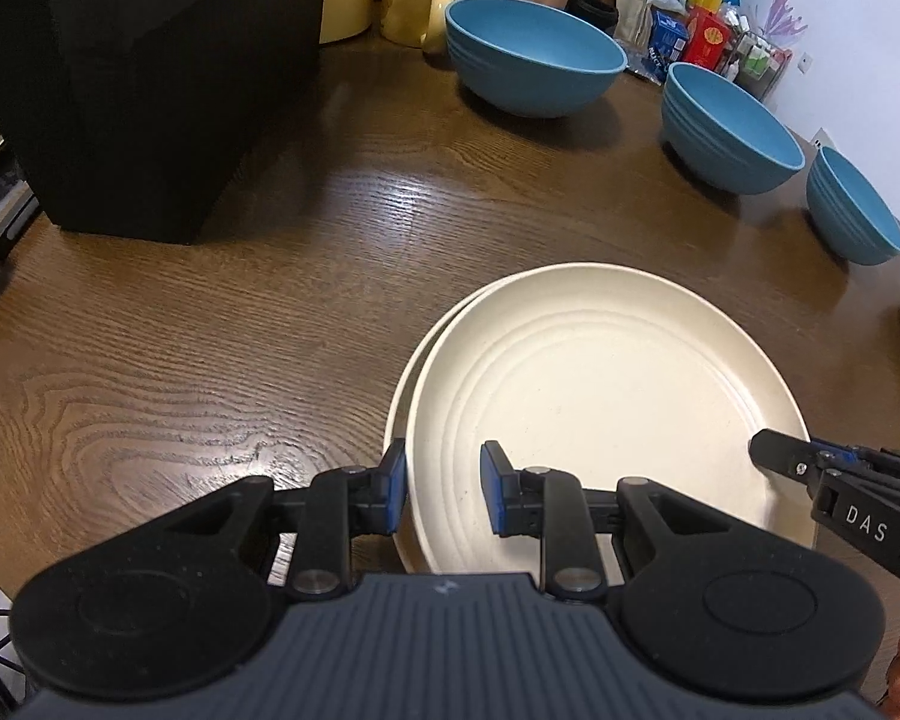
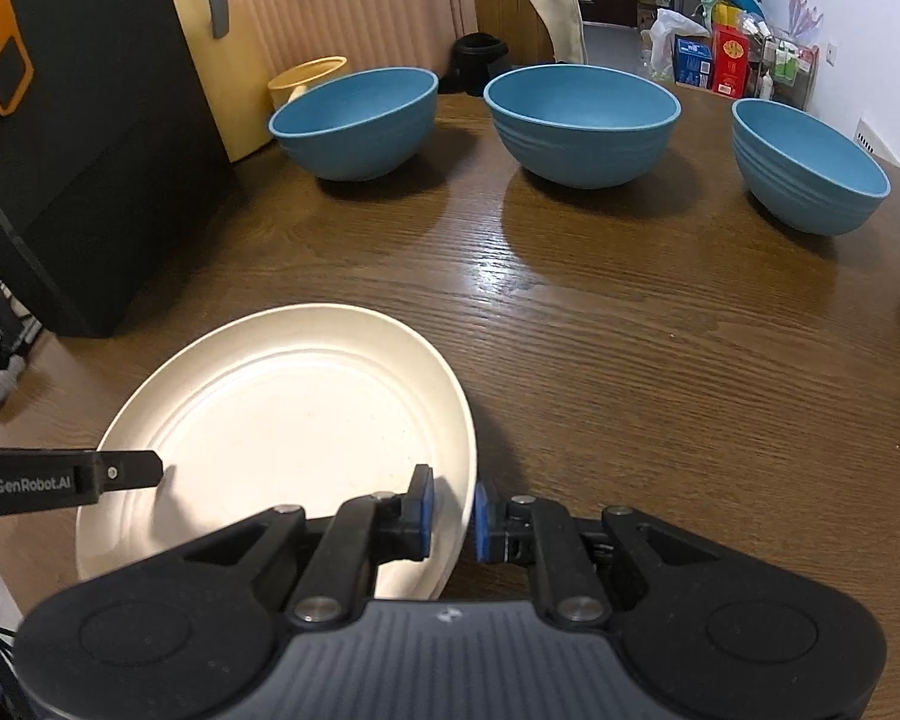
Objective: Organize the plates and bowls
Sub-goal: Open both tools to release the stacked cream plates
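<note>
So both grippers are on the same cream top plate point(image 1: 600, 408), which sits near the front of the wooden table point(image 1: 210, 330). The left gripper point(image 1: 444, 489) has its blue pads straddling the plate's left rim, narrow gap, looks like it's pinching that edge. The right gripper point(image 2: 453, 519) does the same on the right rim, pads close on either side of it. Only the left wrist view shows there's a second plate point(image 1: 399, 402) peeking out underneath, slightly offset to the left; from the right wrist view it just looks like one plate. The right view gives the cleaner look at the three blue bowls point(image 2: 582, 120) lined up across the back, well apart from the plates, plus the orange logo on the black box point(image 2: 78, 138) at the left.
</note>
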`<state>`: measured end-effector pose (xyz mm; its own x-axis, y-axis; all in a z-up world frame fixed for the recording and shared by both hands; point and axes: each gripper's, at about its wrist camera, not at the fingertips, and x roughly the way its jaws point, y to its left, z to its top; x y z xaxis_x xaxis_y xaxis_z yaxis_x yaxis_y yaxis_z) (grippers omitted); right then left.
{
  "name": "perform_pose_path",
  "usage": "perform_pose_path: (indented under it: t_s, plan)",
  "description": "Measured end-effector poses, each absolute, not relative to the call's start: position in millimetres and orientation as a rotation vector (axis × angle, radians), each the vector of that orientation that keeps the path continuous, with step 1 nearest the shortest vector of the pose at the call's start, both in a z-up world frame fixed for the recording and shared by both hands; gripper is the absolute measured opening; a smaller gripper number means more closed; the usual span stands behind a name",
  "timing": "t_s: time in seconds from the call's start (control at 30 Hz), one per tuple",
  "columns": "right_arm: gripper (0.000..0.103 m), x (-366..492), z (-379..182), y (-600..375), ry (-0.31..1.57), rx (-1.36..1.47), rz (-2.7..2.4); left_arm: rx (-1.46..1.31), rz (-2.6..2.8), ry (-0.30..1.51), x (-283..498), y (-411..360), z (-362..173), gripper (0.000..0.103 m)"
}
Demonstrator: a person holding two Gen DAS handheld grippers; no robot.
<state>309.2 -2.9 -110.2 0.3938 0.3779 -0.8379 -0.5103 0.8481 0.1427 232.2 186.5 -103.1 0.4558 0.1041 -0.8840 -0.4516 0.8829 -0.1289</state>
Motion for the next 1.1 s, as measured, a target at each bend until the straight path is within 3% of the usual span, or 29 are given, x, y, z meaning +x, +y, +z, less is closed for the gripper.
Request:
perform_pose_path:
  t_s: [0.6,0.63,0.77,0.87,0.97,1.1]
  plan:
    - [0.022,302.6,-111.6,9.3,1.002,-0.246,0.570,-0.365,0.367,1.035,231.7,184.0,-101.1,0.026]
    - [0.025,302.9,-111.4,9.6,1.003,-0.248,0.571,-0.367,0.369,1.034,231.7,184.7,-100.8,0.027]
    - [0.055,301.4,-110.7,10.7,1.007,-0.249,0.592,-0.368,0.374,1.030,230.5,185.2,-98.7,0.032]
    - [0.065,301.0,-107.9,11.9,0.998,-0.248,0.602,-0.364,0.375,1.023,229.3,184.9,-96.4,0.043]
    - [0.069,300.8,-106.5,13.0,0.995,-0.249,0.603,-0.350,0.368,1.023,230.9,183.9,-94.9,0.059]
    - [0.069,300.7,-107.3,16.7,1.001,-0.255,0.603,-0.316,0.361,1.032,234.9,180.4,-96.1,0.063]
